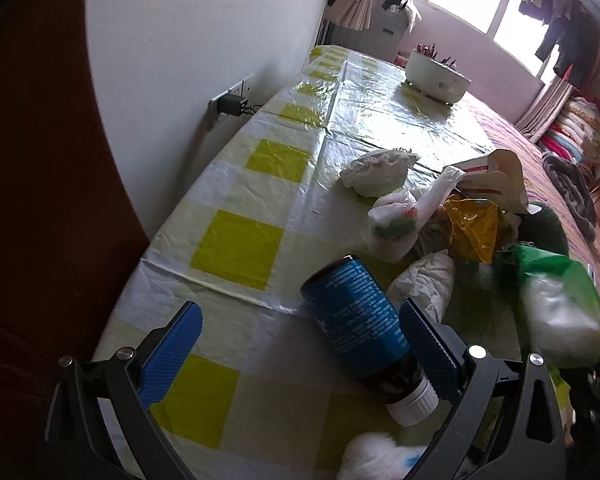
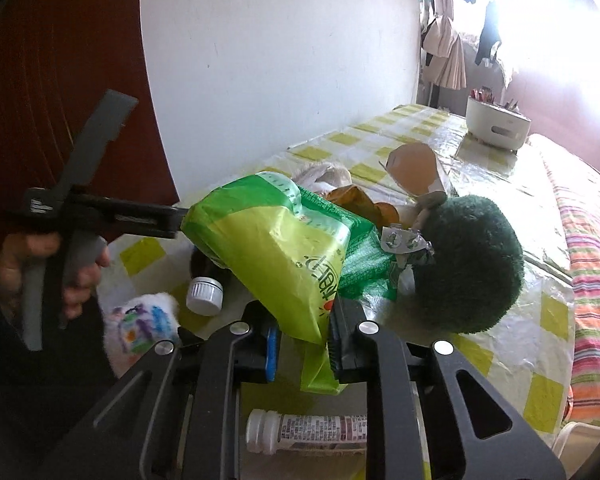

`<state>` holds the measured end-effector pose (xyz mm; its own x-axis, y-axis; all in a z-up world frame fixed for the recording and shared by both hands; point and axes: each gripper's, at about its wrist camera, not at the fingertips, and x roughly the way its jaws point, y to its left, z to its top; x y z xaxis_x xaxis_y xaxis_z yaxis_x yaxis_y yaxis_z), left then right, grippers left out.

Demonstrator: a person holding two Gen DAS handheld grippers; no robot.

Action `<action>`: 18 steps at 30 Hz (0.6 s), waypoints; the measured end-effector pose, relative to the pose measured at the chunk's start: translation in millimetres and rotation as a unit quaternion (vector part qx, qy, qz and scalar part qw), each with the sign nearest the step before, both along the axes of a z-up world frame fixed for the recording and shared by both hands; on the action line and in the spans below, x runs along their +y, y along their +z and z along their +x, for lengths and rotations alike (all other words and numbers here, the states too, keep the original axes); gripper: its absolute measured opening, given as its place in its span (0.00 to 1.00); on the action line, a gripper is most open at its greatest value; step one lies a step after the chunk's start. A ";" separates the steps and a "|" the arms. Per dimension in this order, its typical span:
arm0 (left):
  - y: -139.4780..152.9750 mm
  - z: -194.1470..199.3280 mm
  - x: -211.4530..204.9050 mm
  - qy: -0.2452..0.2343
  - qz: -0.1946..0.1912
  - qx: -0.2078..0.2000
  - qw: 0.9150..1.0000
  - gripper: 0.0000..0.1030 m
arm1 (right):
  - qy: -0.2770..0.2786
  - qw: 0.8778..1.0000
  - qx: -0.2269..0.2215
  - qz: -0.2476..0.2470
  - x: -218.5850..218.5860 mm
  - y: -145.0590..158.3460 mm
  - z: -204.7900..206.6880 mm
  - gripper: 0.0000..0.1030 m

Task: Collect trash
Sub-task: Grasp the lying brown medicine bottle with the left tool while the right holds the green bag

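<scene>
The right gripper (image 2: pixel 302 340) is pinching shut on the lower edge of a green bag (image 2: pixel 276 248), which is hiding most of the trash pile at its twelve o'clock. The left gripper (image 1: pixel 300 344) is standing wide open, gripping nothing; a blue bottle (image 1: pixel 360 320) is lying tilted on the checked tablecloth (image 1: pixel 236 240) between its pads, against the right one. The bag is showing blurred at three o'clock in the left view. A hand (image 2: pixel 40 272) is half lost in shadow. A white bottle (image 2: pixel 304 432) is lying partly hidden beneath the right gripper.

Tablecloth (image 1: pixel 236 240): glossy creased plastic film. Green bag (image 2: pixel 276 248): thin shiny plastic. Dark bottle (image 1: pixel 360 320): glossy, blue paper-look label, ribbed white plastic cap. Green plush ball (image 2: pixel 472 264): matt, fuzzy.
</scene>
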<state>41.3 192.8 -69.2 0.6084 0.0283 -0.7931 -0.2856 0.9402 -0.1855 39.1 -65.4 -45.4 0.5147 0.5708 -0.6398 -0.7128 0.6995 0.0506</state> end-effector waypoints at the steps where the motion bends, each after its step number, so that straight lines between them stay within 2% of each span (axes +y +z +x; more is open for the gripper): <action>1: -0.5 1.7 -1.8 0.002 0.001 0.001 1.000 0.93 | -0.001 1.000 -0.001 0.004 -1.9 1.5 -0.8 0.18; 7: -10.0 13.3 -5.9 0.021 0.003 0.021 1.000 0.93 | -0.017 1.000 -0.001 0.027 -17.2 7.8 -1.0 0.18; 10: -12.0 15.2 -6.2 0.024 0.004 0.018 1.000 0.92 | -0.024 0.999 0.000 0.036 -26.9 9.9 -1.2 0.18; 11: -11.8 15.6 -7.3 0.023 0.009 0.016 1.000 0.91 | -0.026 0.999 0.002 0.039 -28.9 10.0 -1.4 0.18; 14: -12.1 19.3 -11.7 0.012 0.013 0.010 1.000 0.77 | -0.029 0.998 0.008 0.049 -34.2 9.9 -1.3 0.18; 18: -18.1 25.8 -10.7 0.010 -0.003 0.013 1.000 0.76 | -0.037 0.998 0.012 0.058 -39.9 10.1 -5.0 0.18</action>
